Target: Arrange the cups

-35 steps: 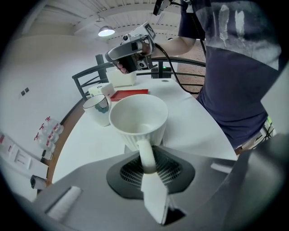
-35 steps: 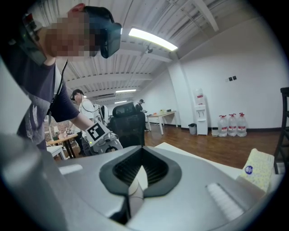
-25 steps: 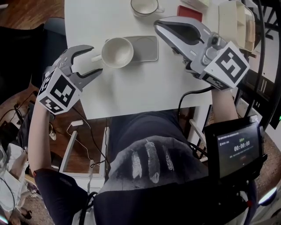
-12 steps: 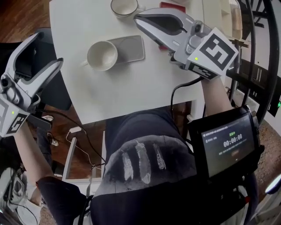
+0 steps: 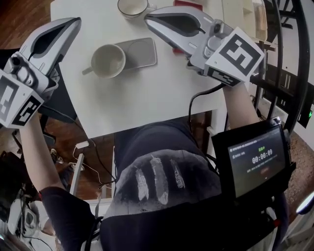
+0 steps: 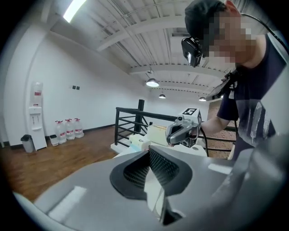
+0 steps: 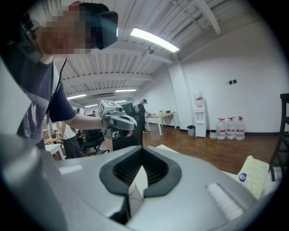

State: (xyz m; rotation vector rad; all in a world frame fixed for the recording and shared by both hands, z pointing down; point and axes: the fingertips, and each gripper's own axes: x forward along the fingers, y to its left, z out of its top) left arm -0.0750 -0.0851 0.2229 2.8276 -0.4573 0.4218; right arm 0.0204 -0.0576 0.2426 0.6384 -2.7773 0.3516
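Note:
A white cup [image 5: 109,60] stands upright on the white table [image 5: 147,93], handle pointing left, touching the left end of a grey tray [image 5: 142,51]. A second white cup [image 5: 131,6] sits at the far edge. My left gripper [image 5: 76,20] hangs raised over the table's left edge, left of the near cup; its jaws have just closed with nothing between them [image 6: 148,151]. My right gripper [image 5: 147,16] is shut and empty [image 7: 142,151], held above the table right of the far cup. Each gripper view shows the other gripper across the table.
A red flat object [image 5: 189,4] lies at the table's far side behind the right gripper. Stacked pale items [image 5: 257,14] stand at the far right. A small screen [image 5: 257,159] is strapped to the right forearm. A dark chair [image 5: 64,103] sits off the table's left edge.
The left gripper let the near cup's handle go, rose up and away to the left, opened wide, then shut empty. The right gripper stayed put and shut.

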